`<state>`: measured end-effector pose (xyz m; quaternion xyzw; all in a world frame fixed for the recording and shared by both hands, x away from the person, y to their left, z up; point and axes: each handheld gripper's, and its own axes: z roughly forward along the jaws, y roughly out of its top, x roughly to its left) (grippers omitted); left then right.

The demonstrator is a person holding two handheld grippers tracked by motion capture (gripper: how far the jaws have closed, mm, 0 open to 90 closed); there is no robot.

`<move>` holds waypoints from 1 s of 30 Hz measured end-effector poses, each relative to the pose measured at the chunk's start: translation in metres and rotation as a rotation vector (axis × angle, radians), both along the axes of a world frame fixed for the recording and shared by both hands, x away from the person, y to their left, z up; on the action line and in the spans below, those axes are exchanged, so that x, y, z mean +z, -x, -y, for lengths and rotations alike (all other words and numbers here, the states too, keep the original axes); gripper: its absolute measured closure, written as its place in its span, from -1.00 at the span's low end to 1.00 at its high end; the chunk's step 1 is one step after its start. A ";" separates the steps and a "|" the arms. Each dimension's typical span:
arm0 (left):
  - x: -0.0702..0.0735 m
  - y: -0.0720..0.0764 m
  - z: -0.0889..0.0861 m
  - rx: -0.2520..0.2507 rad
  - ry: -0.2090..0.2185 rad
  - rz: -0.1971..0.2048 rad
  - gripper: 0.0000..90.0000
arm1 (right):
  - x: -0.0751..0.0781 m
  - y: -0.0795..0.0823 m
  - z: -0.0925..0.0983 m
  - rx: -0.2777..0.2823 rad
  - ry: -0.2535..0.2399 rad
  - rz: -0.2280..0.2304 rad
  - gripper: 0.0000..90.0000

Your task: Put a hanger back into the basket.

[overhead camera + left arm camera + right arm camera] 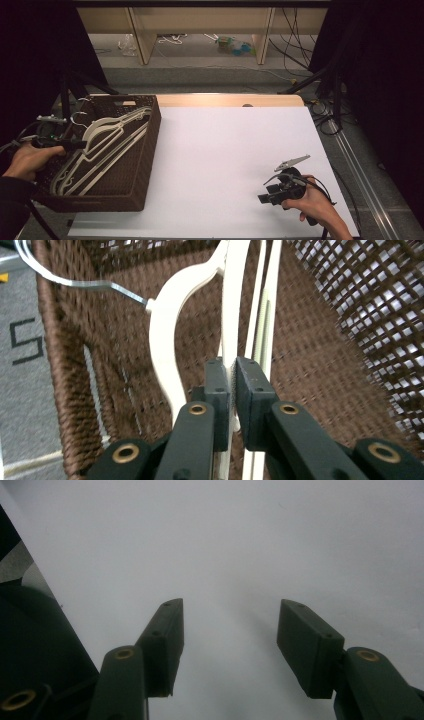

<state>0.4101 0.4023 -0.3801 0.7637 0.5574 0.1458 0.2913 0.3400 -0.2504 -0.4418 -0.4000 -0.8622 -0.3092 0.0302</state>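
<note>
Clearly the left gripper (233,385) is clenched on a white hanger (234,300), its jaws pinching the thin bar with almost no gap, inside the woven basket (150,145) at the table's left edge. In the left gripper view the hanger's curved shoulder rises just left of the jaws, and its metal hook (75,282) runs off toward the basket's far corner. Other hangers (100,155) lie stacked under and beside it, touching it. From above, the stack's long axis runs diagonally along the basket, from the near left corner toward the far right one, with the hooks at the far left side near the gripper. The right gripper (272,192) rests low over the bare white table (225,150), well apart from the basket, jaws spread and holding nothing. As I judge it, the risk lies in the tangle: a lift could drag a neighbouring hanger along, or snag the hook in the weave, because the pieces nest so closely. The narrow pinch on a smooth bar could also let the hanger swivel or slip.
</note>
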 end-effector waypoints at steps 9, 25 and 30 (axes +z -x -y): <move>-0.013 -0.006 -0.007 0.031 -0.036 -0.062 0.82 | 0.003 0.000 0.001 -0.008 -0.011 0.043 -0.06; 0.003 0.009 0.000 0.120 -0.016 0.046 0.05 | 0.005 -0.001 0.003 -0.034 -0.024 0.077 -0.08; 0.018 0.027 0.012 0.089 0.031 0.136 -0.06 | 0.010 0.000 0.003 -0.084 -0.035 0.082 -0.12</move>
